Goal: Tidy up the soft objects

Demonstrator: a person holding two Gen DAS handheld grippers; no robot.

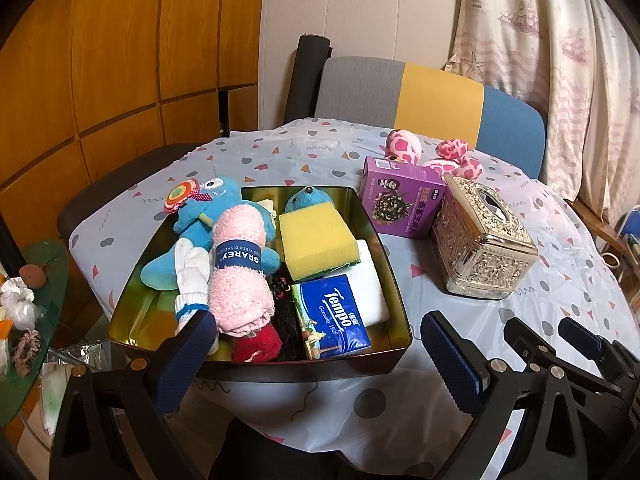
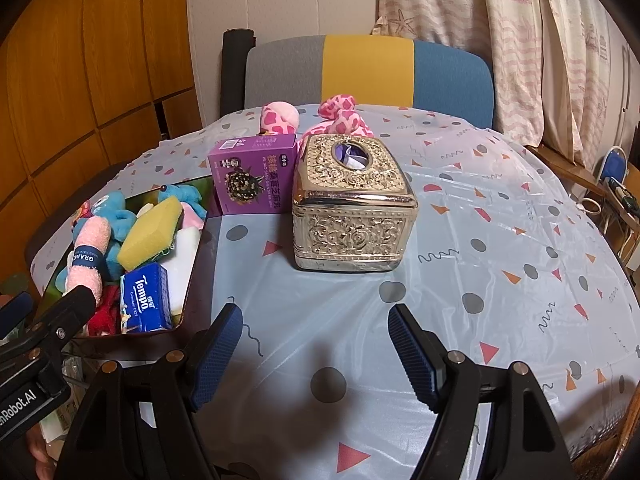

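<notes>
Right now, closest to you, your left gripper & right gripper both hang w/ fingers spread wide, pinching nothing. Just past the left one sits the gold tin, already packed: pink towel roll, yellow sponge, blue tissue pack, blue plush. Farther back stand the purple box & shiny tissue box. Behind them lies the pink spotted plush, not in the tin yet. Looks like that's the next soft thing. You'd need to reach over the boxes w/o bumping them, then squeeze it gently.
</notes>
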